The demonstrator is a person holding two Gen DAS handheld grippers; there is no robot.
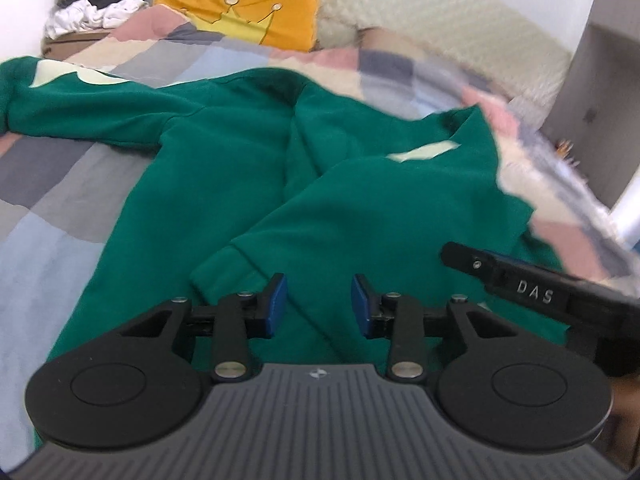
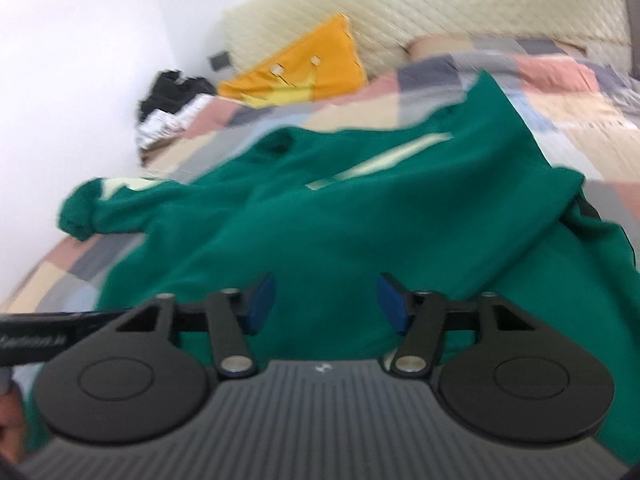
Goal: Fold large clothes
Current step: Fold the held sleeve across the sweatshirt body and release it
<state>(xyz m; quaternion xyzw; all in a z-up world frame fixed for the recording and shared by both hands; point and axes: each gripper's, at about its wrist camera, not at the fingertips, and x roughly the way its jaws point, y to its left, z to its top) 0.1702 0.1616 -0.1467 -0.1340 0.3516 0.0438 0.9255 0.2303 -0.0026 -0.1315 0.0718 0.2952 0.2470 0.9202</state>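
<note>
Since the green sweatshirt lies spread on the bed with one sleeve folded across, both grippers, left and right, hover with fingers apart, gripping nothing, probably lining up the next fold.

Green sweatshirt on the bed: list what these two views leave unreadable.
- Green sweatshirt, hem: left wrist view, hidden behind the left tongs and their body.
- Its pale stripe: right wrist view, motion blur smears any lettering.
- Its right edge: right wrist view, cut off by the frame.
- Clothes pile: left wrist view, too small to tell the garments apart.
</note>
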